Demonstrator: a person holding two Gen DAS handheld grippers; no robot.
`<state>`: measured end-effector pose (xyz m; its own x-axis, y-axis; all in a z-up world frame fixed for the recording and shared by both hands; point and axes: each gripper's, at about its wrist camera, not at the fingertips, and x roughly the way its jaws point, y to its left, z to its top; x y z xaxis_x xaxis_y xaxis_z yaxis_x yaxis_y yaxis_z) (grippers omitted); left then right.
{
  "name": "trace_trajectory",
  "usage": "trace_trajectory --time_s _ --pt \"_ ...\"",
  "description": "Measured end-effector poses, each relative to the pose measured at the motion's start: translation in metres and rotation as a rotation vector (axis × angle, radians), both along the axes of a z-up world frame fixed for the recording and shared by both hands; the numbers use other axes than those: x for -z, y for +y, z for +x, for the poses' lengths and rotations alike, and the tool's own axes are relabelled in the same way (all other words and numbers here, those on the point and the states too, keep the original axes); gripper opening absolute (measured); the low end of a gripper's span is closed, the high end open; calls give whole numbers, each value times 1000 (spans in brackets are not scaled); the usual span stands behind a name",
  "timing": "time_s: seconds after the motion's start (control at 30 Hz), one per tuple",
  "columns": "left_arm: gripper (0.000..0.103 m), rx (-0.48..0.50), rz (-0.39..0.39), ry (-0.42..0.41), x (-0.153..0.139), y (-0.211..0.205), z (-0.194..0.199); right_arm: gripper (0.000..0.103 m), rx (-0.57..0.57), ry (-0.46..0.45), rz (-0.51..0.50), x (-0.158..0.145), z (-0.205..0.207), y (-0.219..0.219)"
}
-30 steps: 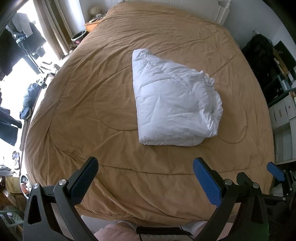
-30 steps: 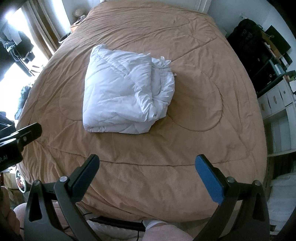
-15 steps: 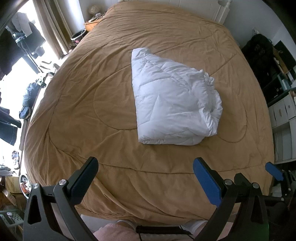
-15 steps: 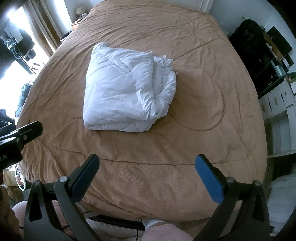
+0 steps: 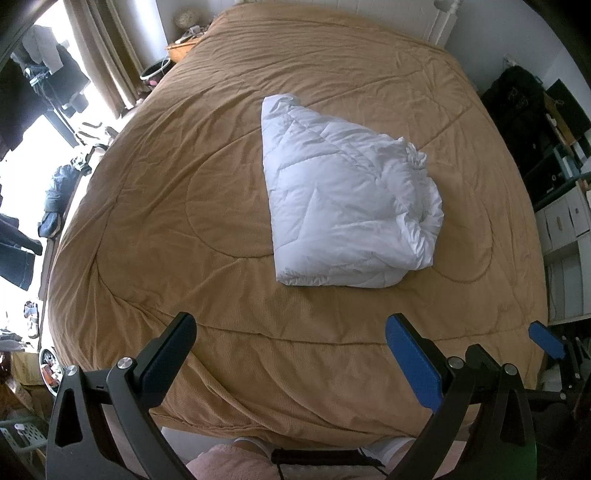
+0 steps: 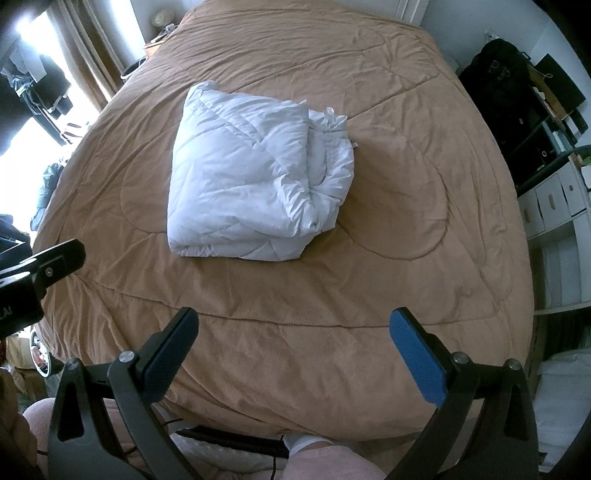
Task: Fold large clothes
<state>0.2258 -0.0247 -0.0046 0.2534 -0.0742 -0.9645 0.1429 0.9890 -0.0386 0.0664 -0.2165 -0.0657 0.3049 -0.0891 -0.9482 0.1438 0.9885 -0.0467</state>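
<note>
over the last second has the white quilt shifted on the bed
No. In both views the folded white quilt sits at the same spot against the stitched curves of the brown bedspread; only the cameras drifted slightly.

place: somebody's bedroom, lived-in home for sure
bed (image 5: 207, 206): huge, fills most of both views, tan quilted cover with stitched curves
bedding: folded white duvet (image 5: 343, 206) sitting on top, middle of the bed
far left: window with brown curtains (image 5: 107, 55), bright daylight, small wooden nightstand (image 5: 181, 50) with bits on it
left floor: clothes (image 5: 55, 195) piled and hanging
right wall: white cube shelf with drawers (image 6: 554, 206), dark bags (image 6: 498, 77) stacked above
far end: white headboard (image 5: 436, 18) against a pale wall
</note>
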Motion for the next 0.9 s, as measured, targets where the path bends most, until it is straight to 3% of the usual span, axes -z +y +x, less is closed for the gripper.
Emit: trace_trajectory --time_s 0.9 --pt "102 13 -8 33 7 0 2 103 -31 14 2 6 0 -3"
